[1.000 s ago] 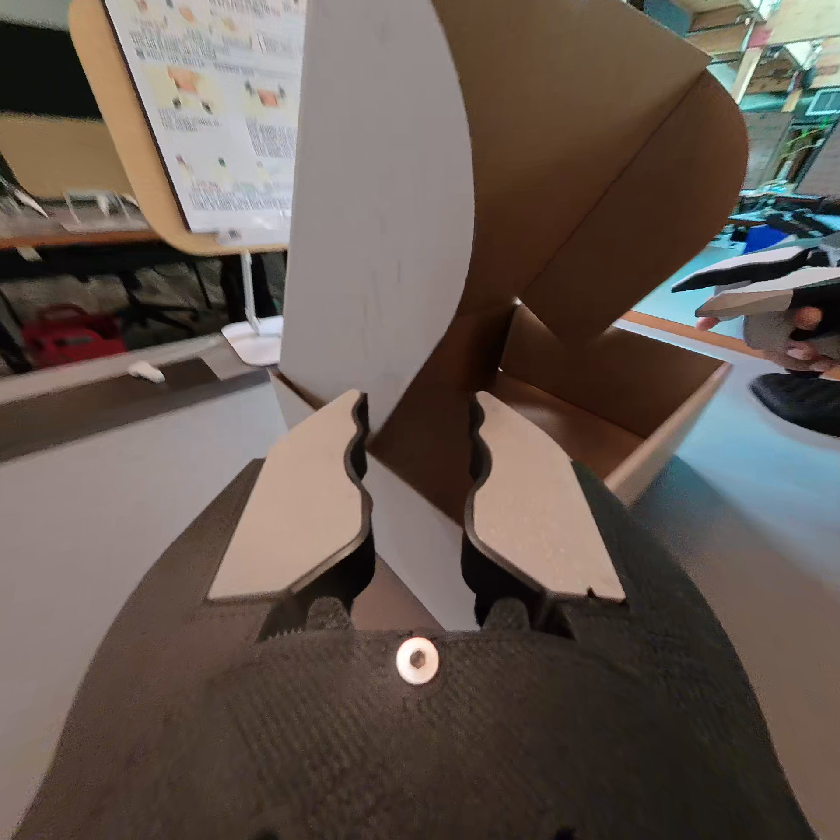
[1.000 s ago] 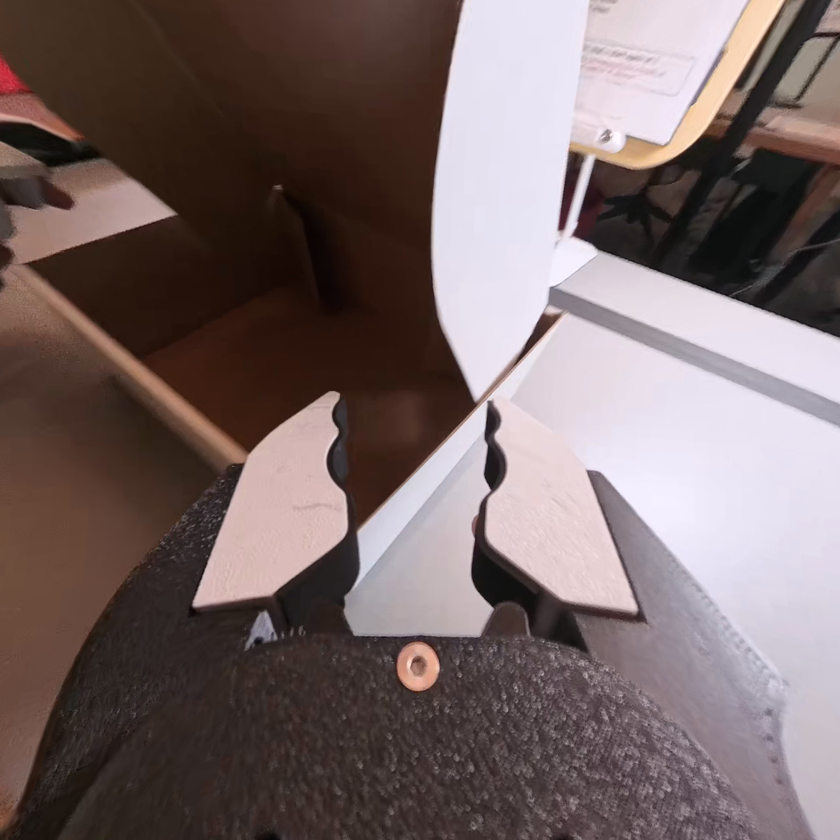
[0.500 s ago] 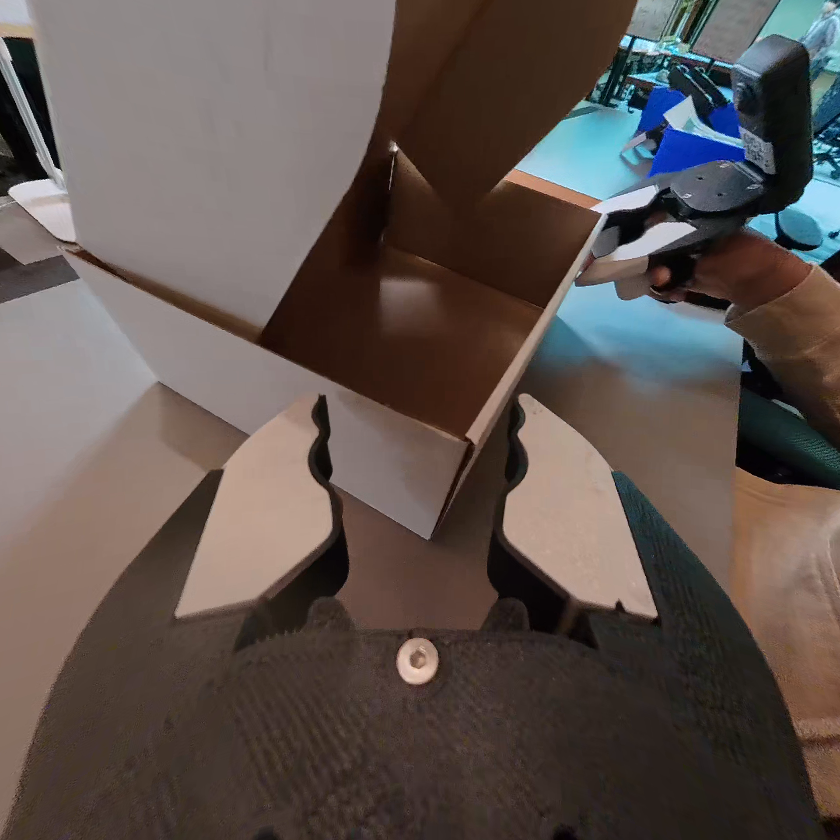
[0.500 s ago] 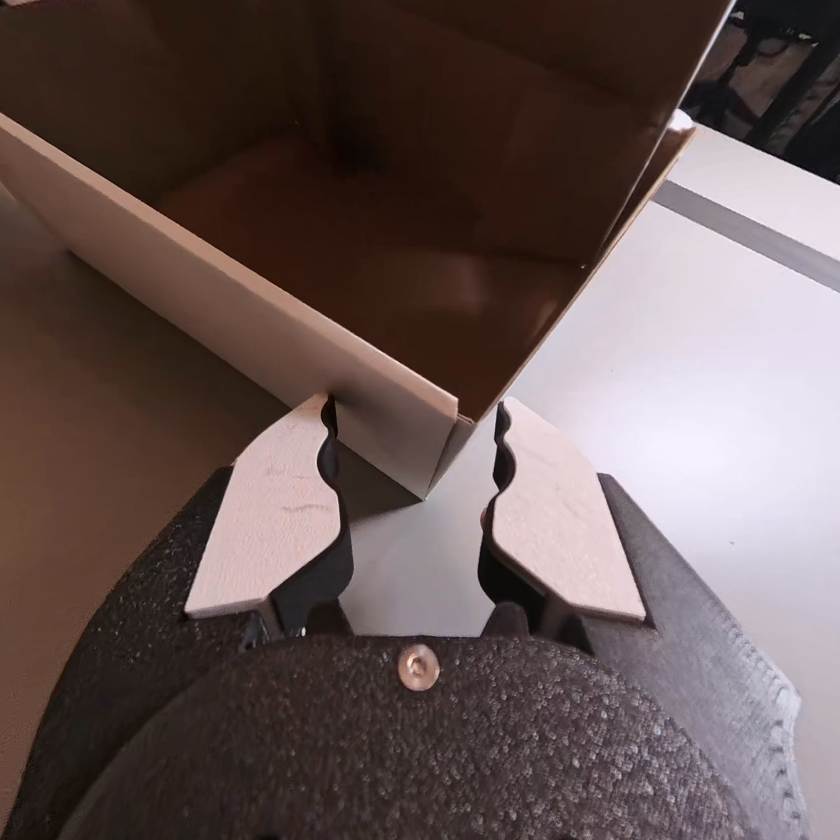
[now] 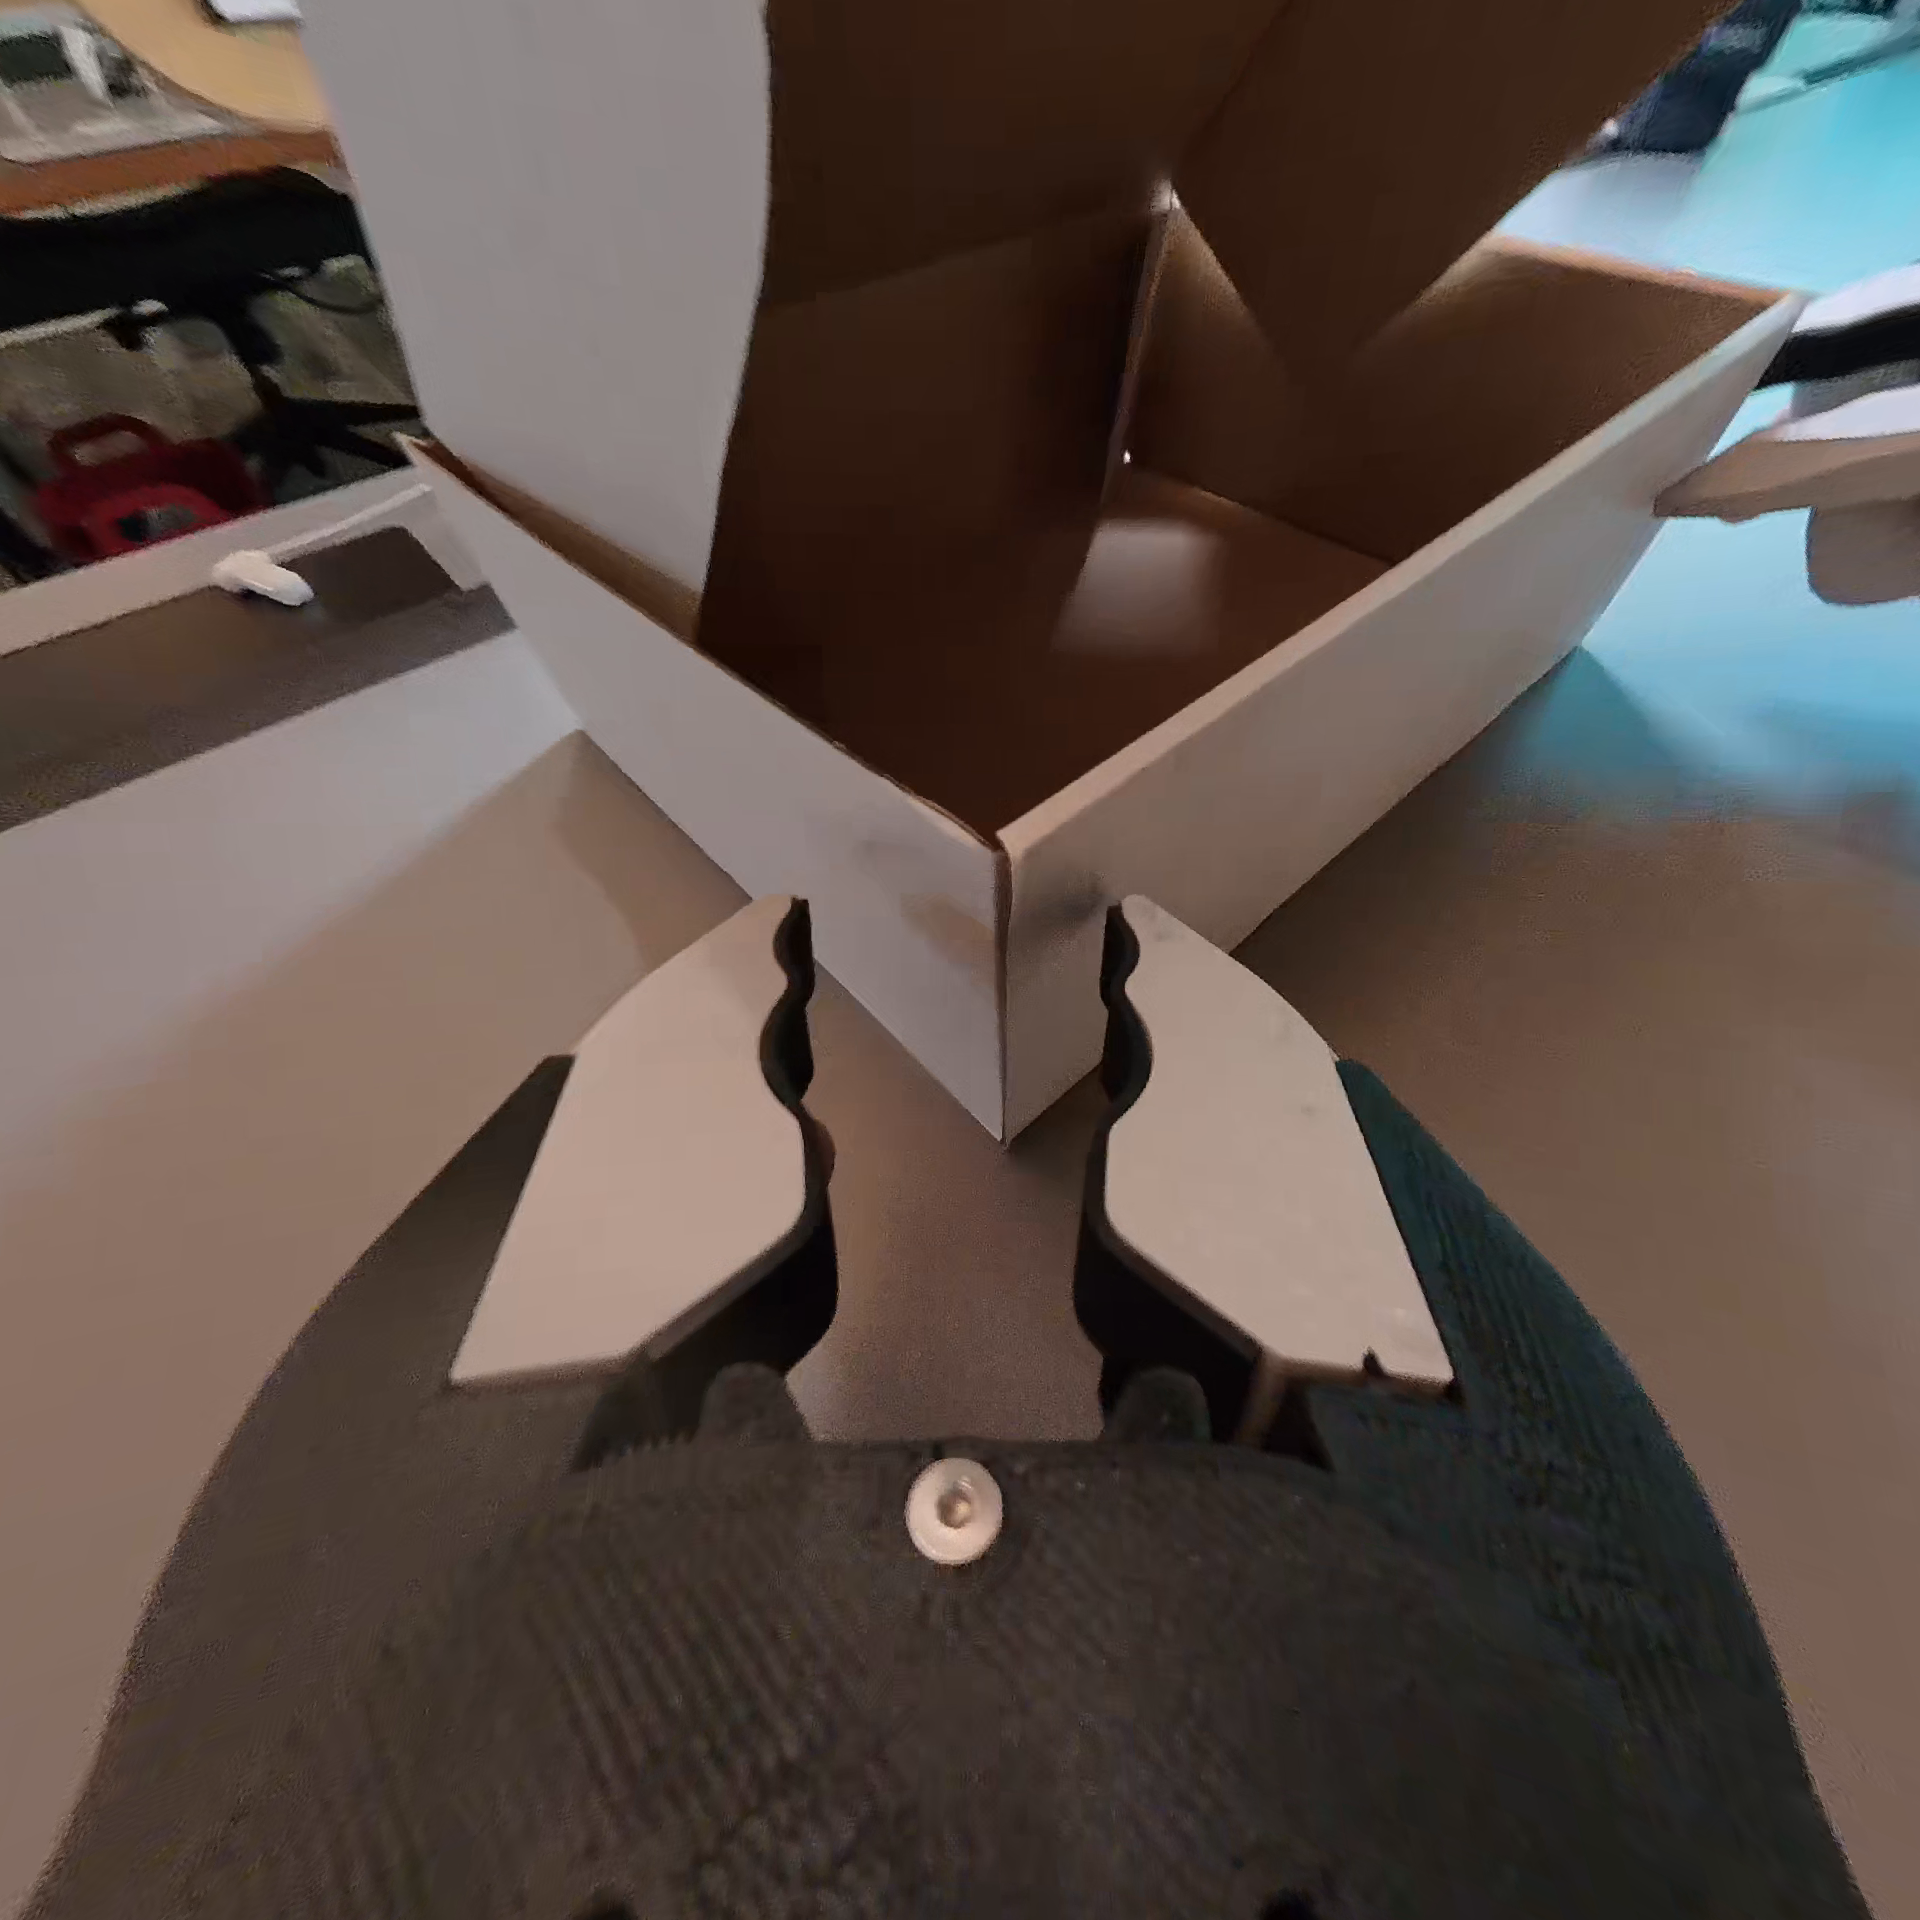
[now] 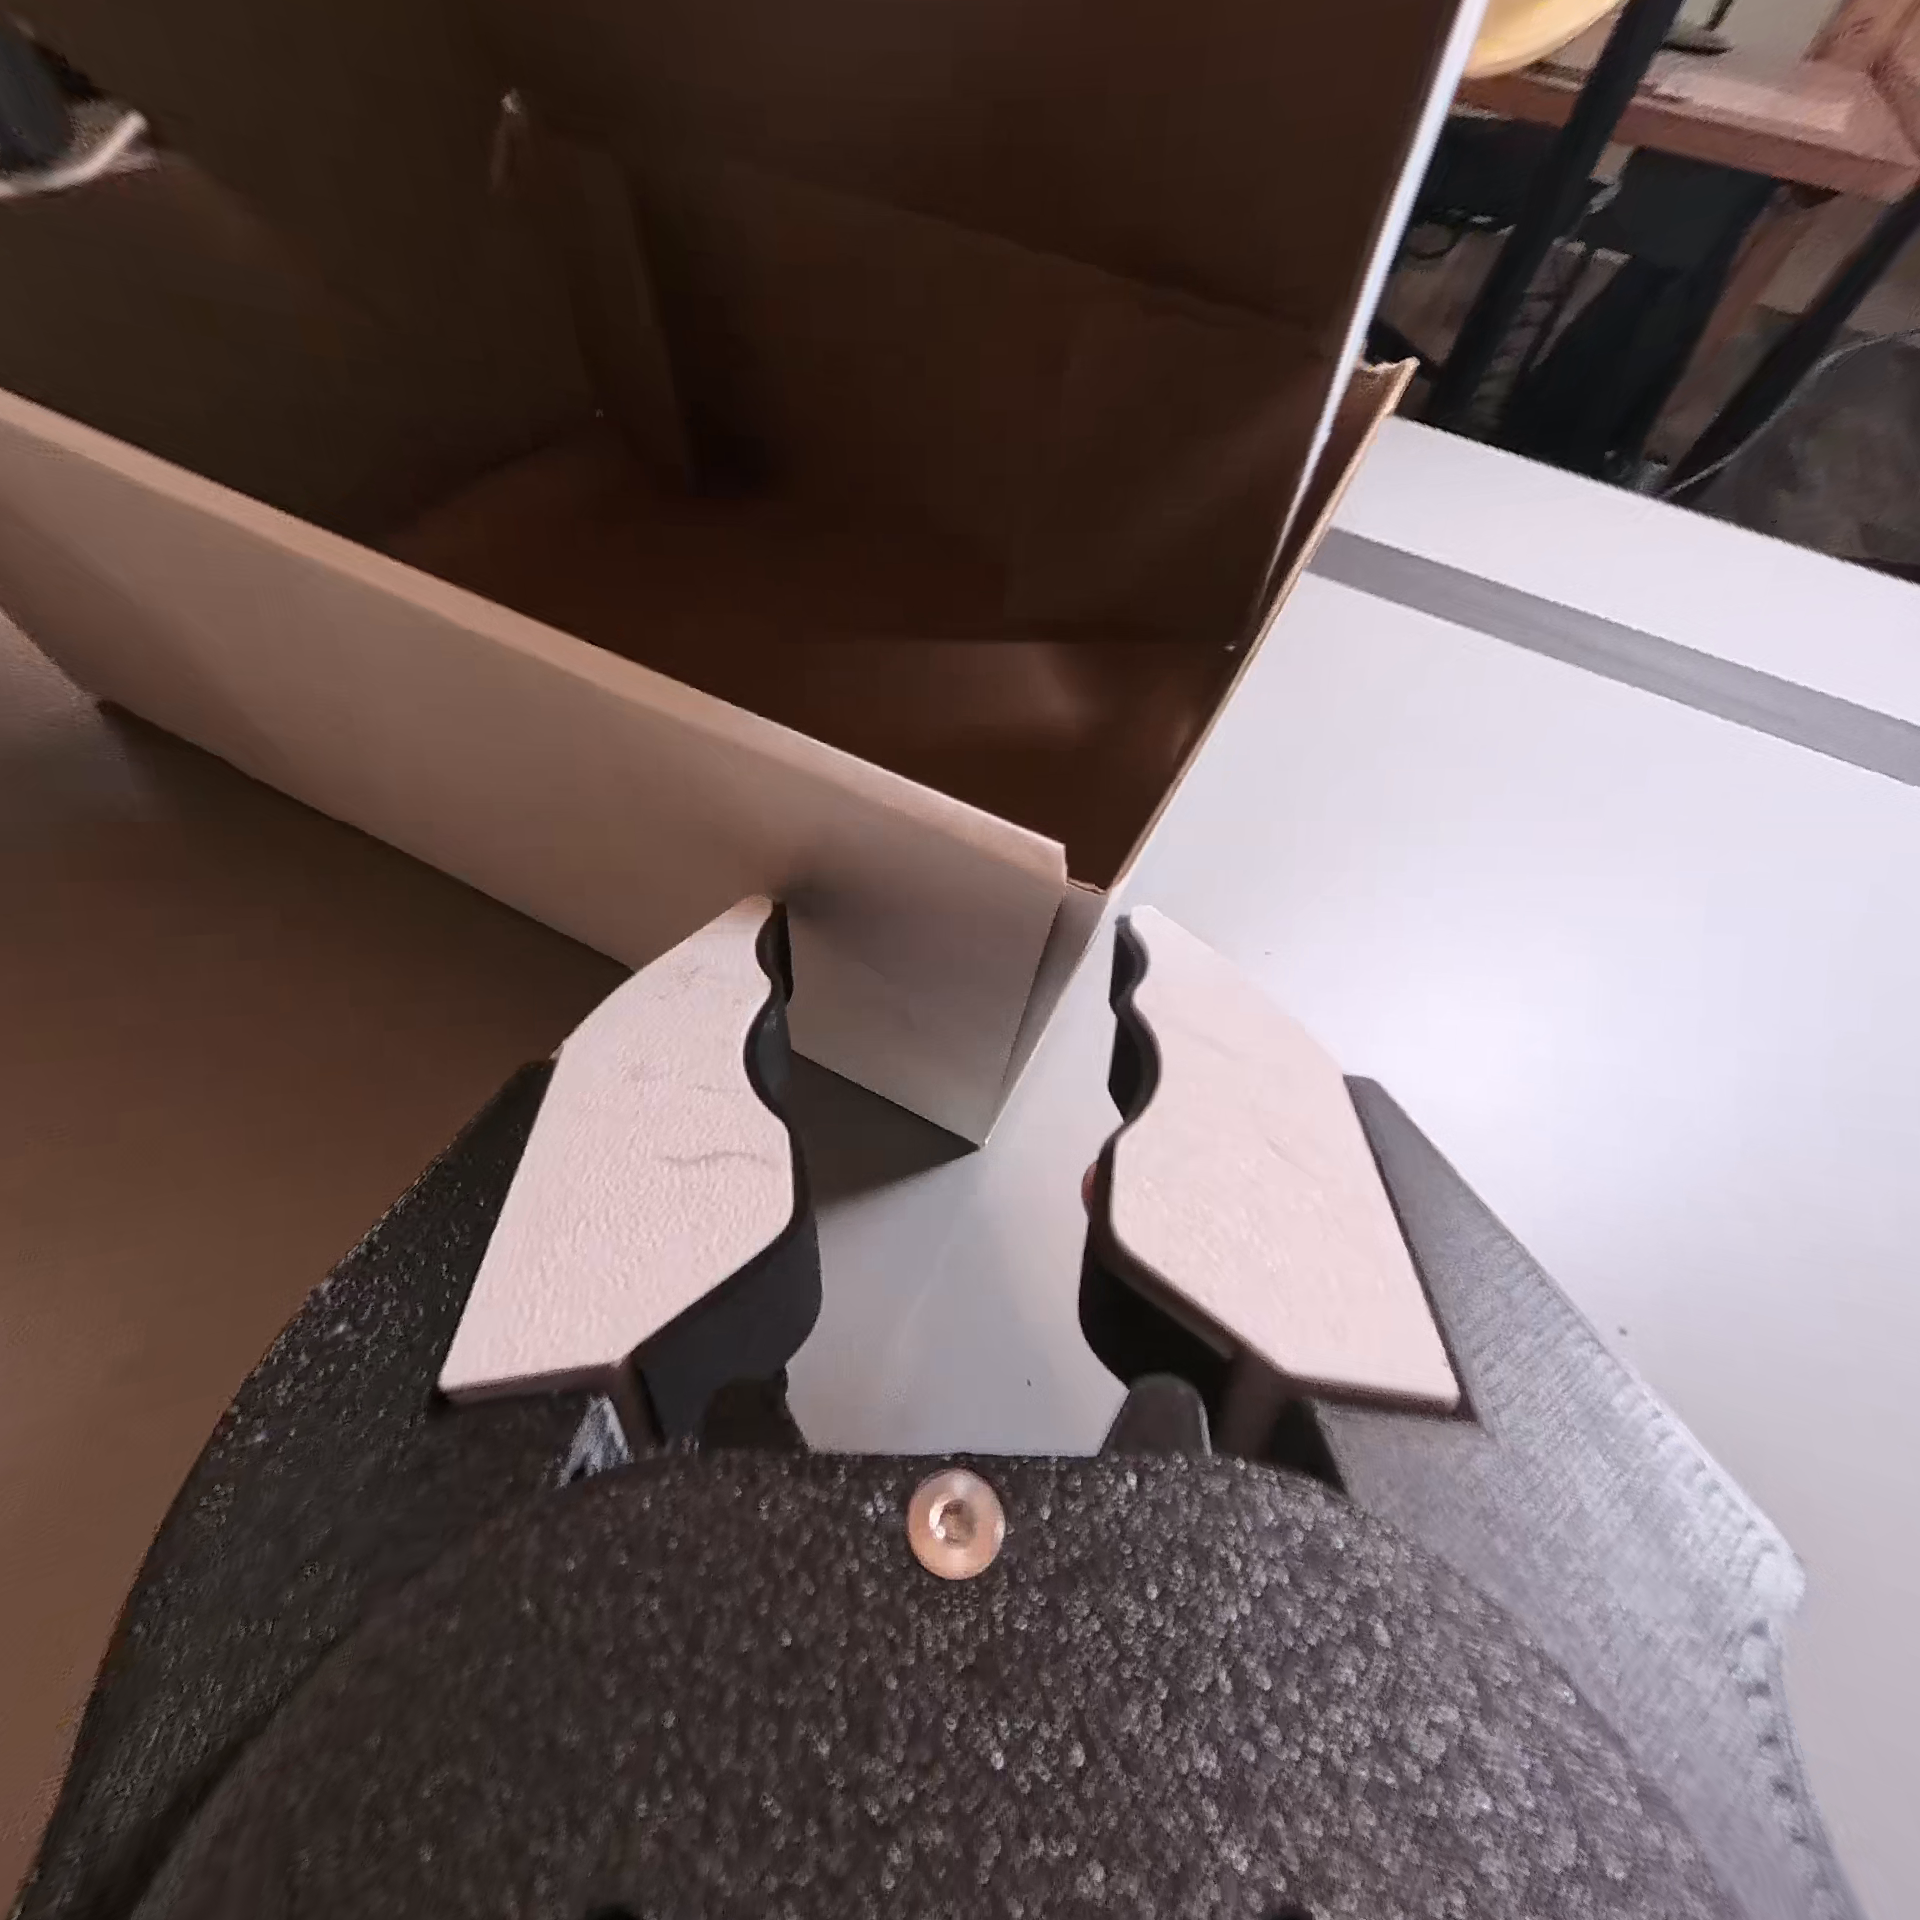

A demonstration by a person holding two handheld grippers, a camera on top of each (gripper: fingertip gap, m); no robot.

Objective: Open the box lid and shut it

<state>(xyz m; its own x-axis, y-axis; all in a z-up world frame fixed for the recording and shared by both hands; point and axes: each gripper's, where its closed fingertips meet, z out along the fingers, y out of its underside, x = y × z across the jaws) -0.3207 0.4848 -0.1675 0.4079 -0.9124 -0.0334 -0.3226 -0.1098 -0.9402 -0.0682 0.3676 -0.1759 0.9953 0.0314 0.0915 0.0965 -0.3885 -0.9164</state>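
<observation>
The box (image 5: 1299, 769) is white outside and brown inside and stands open on the grey table. Its lid (image 5: 987, 135) stands raised, with a white side flap (image 5: 551, 260) hanging at the left. My left gripper (image 5: 951, 920) is open and empty, low over the table, with the box's near corner between its fingertips. My right gripper (image 6: 945, 920) is open and empty, with another corner of the box (image 6: 520, 717) between its fingertips, under the raised lid (image 6: 935, 156). The right gripper's fingers (image 5: 1808, 473) show at the box's far right end in the left wrist view.
The grey table (image 6: 1507, 935) has a dark strip (image 6: 1610, 644) behind the box. A small white thing (image 5: 260, 571) lies on that strip. A red item (image 5: 135, 488) and black desk legs (image 6: 1558, 208) stand beyond the table edge.
Both grippers have drawn back and down from the lid's side flaps to the box's lower corners. The left view has swung left. The lid has stayed up.
</observation>
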